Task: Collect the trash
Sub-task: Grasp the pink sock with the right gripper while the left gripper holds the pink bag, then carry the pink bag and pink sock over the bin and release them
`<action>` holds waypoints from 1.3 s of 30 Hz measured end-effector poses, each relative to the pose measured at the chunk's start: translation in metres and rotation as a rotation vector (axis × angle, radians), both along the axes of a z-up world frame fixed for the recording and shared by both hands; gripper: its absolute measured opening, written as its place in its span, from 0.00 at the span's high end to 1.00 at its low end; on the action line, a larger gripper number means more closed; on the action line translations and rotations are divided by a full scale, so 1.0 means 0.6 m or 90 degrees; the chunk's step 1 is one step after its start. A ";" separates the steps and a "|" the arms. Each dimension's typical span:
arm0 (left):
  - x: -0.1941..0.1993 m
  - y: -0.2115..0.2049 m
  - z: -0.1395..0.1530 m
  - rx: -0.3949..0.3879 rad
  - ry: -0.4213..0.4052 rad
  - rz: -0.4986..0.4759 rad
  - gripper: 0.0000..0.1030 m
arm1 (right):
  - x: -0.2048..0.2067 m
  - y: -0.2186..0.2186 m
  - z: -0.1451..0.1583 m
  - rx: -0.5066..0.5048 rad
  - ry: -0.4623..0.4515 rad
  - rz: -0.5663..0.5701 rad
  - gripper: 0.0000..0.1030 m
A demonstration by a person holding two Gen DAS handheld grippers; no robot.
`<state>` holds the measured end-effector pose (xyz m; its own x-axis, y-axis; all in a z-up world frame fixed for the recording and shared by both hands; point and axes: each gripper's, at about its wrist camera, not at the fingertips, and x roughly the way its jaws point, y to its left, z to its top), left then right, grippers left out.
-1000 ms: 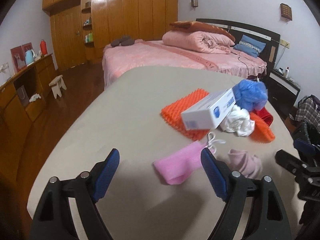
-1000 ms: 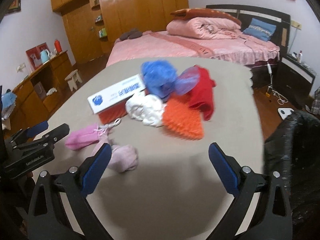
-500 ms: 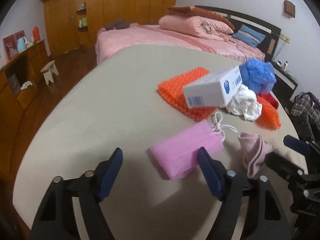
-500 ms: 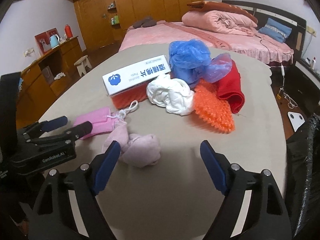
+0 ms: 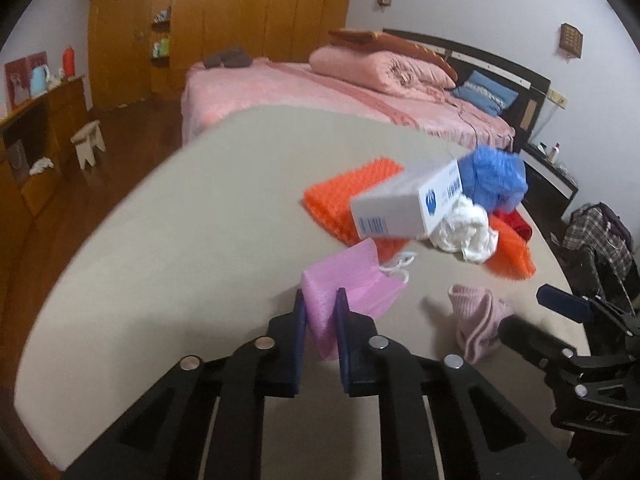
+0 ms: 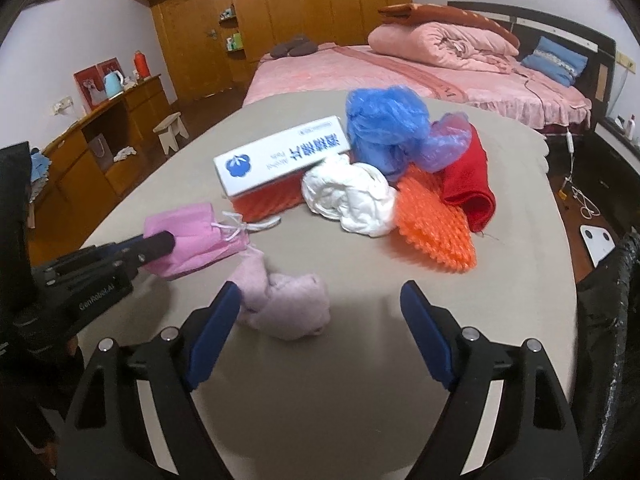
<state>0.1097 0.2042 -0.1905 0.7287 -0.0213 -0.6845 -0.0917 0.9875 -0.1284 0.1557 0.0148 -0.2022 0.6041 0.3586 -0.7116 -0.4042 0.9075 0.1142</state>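
My left gripper [image 5: 320, 306] is shut on a pink drawstring pouch [image 5: 352, 280], its near end pinched between the blue pads and lifted slightly off the grey table [image 5: 180, 240]. The pouch [image 6: 192, 236] and the left gripper [image 6: 160, 242] also show in the right wrist view. My right gripper [image 6: 320, 316] is open, low over the table, with a pale pink knitted sock [image 6: 284, 300] between its fingers near the left pad. The sock [image 5: 476, 320] and the right gripper [image 5: 532, 316] also show in the left wrist view.
Farther on the table lie a white box [image 6: 280, 160], a white crumpled wad [image 6: 352, 196], a blue plastic bag [image 6: 384, 124], orange spiky mats [image 6: 432, 224] and a red cloth [image 6: 468, 180]. A black trash bag [image 6: 608, 320] hangs at the right edge. A bed [image 6: 400, 72] stands behind.
My left gripper has closed on the pink pouch and raised it a little. My right gripper has moved forward and down, so the pink sock now lies between its fingers.
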 end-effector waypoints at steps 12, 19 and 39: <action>-0.018 0.026 0.035 0.032 -0.031 0.041 0.88 | 0.022 0.058 -0.030 -0.027 0.048 0.038 0.41; -0.023 0.023 0.054 0.029 -0.043 0.043 0.88 | 0.018 0.054 -0.025 -0.014 0.063 0.048 0.59; -0.019 -0.097 0.181 0.034 -0.105 -0.008 0.88 | -0.009 -0.084 0.121 0.032 -0.042 -0.034 0.59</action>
<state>0.0980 0.1461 -0.0819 0.8308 0.0027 -0.5566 -0.0620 0.9942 -0.0877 0.1505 -0.0354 -0.1297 0.6680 0.3596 -0.6515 -0.3640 0.9215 0.1354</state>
